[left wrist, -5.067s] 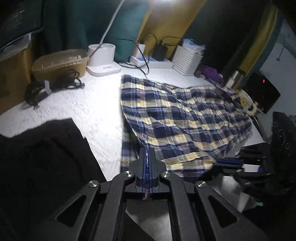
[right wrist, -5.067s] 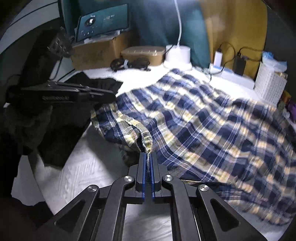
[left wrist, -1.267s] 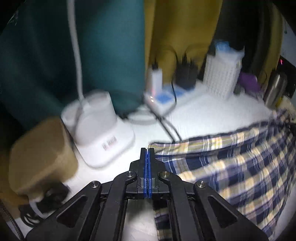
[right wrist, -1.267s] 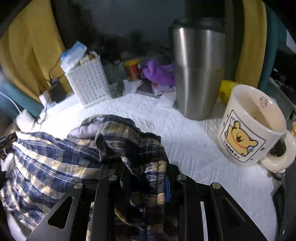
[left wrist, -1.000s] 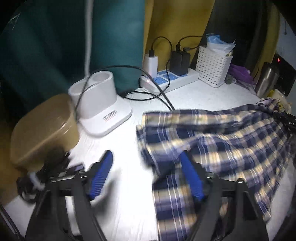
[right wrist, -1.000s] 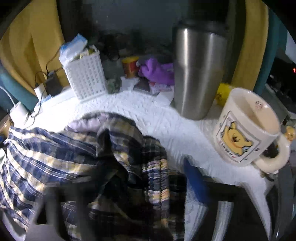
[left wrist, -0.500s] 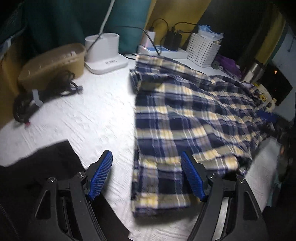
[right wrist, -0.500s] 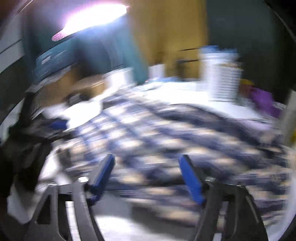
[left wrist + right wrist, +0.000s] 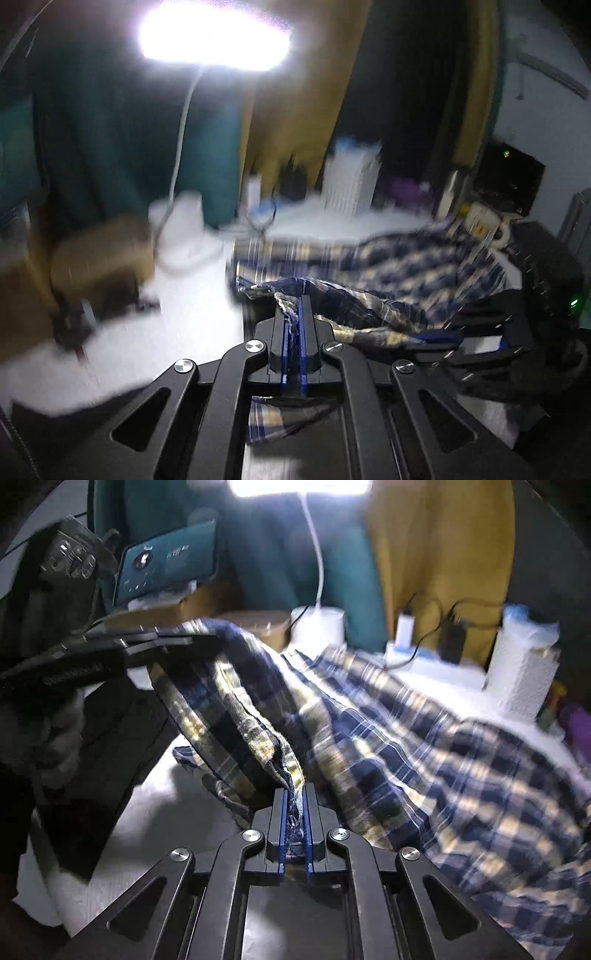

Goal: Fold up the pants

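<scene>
I have the near edge of the plaid pants (image 9: 406, 746) pinched in both tools: my right tool (image 9: 294, 805) is clenched on a bunched corner of the hem, and my left tool (image 9: 293, 314) is clenched on the other corner, with a flap of cloth hanging below it. The rest of the pants lies spread on the white desk (image 9: 443, 686), running away from me toward the white basket (image 9: 524, 672) and the lamp base (image 9: 319, 624). That is the relation that counts: the long axis stretches straight ahead of both tools, and the held edge sags between them, lifted off the desk. Seen from my right tool, the left tool (image 9: 199, 640) sits up and to the left (roughly level, I judge). Neither is clearly nearer the far edge, so the fold would want both carried forward together.
</scene>
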Demonstrator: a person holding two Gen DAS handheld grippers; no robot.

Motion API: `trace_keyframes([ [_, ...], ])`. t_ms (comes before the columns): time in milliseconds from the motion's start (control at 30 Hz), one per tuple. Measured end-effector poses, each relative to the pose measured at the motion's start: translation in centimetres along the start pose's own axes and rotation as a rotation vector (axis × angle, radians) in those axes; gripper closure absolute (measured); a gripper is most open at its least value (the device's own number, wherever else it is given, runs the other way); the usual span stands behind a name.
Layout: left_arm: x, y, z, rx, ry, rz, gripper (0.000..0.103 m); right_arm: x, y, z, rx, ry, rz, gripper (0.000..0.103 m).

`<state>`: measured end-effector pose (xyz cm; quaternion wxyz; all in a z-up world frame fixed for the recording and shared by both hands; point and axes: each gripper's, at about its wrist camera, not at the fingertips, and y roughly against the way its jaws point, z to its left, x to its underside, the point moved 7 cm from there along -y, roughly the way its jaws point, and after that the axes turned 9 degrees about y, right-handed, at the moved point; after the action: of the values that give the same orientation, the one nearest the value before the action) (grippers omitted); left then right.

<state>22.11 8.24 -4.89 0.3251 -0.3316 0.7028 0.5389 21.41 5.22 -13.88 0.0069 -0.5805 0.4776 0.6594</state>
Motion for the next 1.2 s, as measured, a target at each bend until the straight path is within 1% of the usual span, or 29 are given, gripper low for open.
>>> trace_keyframes([
  [67, -0.2, 0.4, -0.6, -0.001, -0.073, -0.047, 0.1, 0.2, -0.4, 0.6, 0.005, 0.03, 0.018, 0.096],
  [100, 0.2, 0.1, -0.5, -0.007, -0.098, -0.052, 0.1, 0.8, -1.1, 1.0, -0.002, 0.041, 0.044, 0.096],
  [133, 1.1, -0.4, 0.0, -0.019, -0.118, -0.04, 0.1, 1.4, -1.5, 1.4, -0.019, 0.039, 0.066, 0.096],
  [167, 2.1, -1.0, 0.6, -0.029, -0.116, -0.017, 0.1, 2.1, -2.3, 1.7, -0.04, 0.037, 0.093, 0.096],
  [267, 5.9, -2.4, 3.1, -0.067, -0.064, 0.104, 0.1, 3.5, -2.7, 2.6, -0.064, 0.045, 0.127, 0.096],
  [300, 6.3, -2.1, 3.2, -0.063, -0.053, 0.107, 0.1, 3.8, -2.6, 2.8, -0.069, 0.05, 0.128, 0.096],
  [367, 6.2, -0.3, 3.3, -0.051, -0.034, 0.069, 0.1, 4.1, -2.3, 2.9, -0.079, 0.049, 0.134, 0.096],
  [400, 6.3, 0.1, 3.5, -0.068, -0.034, 0.072, 0.1, 4.2, -2.2, 2.8, -0.084, 0.047, 0.137, 0.096],
  [467, 6.9, 0.0, 3.9, -0.09, -0.023, 0.112, 0.1, 4.5, -2.1, 2.7, -0.095, 0.045, 0.143, 0.096],
  [533, 8.2, -0.5, 4.7, -0.12, 0.006, 0.193, 0.1, 4.6, -1.9, 2.8, -0.099, 0.048, 0.145, 0.096],
  [567, 8.7, -0.5, 5.0, -0.127, 0.017, 0.216, 0.1, 4.5, -1.9, 2.9, -0.102, 0.047, 0.146, 0.096],
  [600, 9.1, -0.4, 5.2, -0.116, 0.038, 0.243, 0.1, 4.5, -1.7, 3.0, -0.103, 0.046, 0.146, 0.096],
  [667, 9.3, 0.1, 5.4, -0.093, 0.084, 0.264, 0.1, 4.5, -1.5, 3.2, -0.108, 0.046, 0.143, 0.096],
  [733, 8.9, 0.7, 5.5, -0.063, 0.135, 0.257, 0.098, 4.5, -1.3, 3.2, -0.116, 0.04, 0.139, 0.096],
  [767, 8.3, 1.0, 5.6, -0.049, 0.161, 0.243, 0.096, 4.4, -1.3, 3.2, -0.12, 0.041, 0.138, 0.096],
  [800, 8.1, 1.3, 5.6, -0.04, 0.174, 0.232, 0.081, 4.5, -1.2, 3.4, -0.121, 0.042, 0.137, 0.096],
  [833, 7.7, 1.3, 5.5, -0.023, 0.197, 0.22, 0.054, 4.6, -1.1, 3.4, -0.124, 0.04, 0.135, 0.095],
  [900, 7.2, 0.9, 5.6, -0.008, 0.247, 0.217, 0.027, 4.8, -1.1, 3.4, -0.131, 0.028, 0.133, 0.095],
  [1000, 6.9, -0.7, 5.1, -0.003, 0.234, 0.249, 0.027, 4.9, -1.0, 3.5, -0.137, 0.02, 0.133, 0.094],
  [1033, 7.1, -1.5, 4.9, -0.007, 0.224, 0.268, 0.026, 4.9, -1.0, 3.6, -0.138, 0.022, 0.134, 0.091],
  [1067, 7.3, -2.3, 4.7, -0.016, 0.218, 0.289, 0.027, 4.8, -0.9, 3.7, -0.148, 0.021, 0.133, 0.087],
  [1100, 7.4, -3.0, 4.5, -0.021, 0.21, 0.304, 0.03, 4.8, -0.8, 3.9, -0.166, 0.019, 0.129, 0.072],
  [1133, 7.7, -3.6, 4.0, -0.017, 0.187, 0.319, 0.056, 4.7, -0.7, 4.2, -0.181, 0.021, 0.123, 0.049],
  [1167, 8.0, -4.0, 3.7, -0.017, 0.17, 0.337, 0.071, 4.6, -0.6, 4.5, -0.186, 0.027, 0.118, 0.037],
  [1200, 8.4, -4.5, 3.5, -0.034, 0.158, 0.364, 0.09, 4.5, -0.5, 4.7, -0.19, 0.037, 0.11, 0.025],
])
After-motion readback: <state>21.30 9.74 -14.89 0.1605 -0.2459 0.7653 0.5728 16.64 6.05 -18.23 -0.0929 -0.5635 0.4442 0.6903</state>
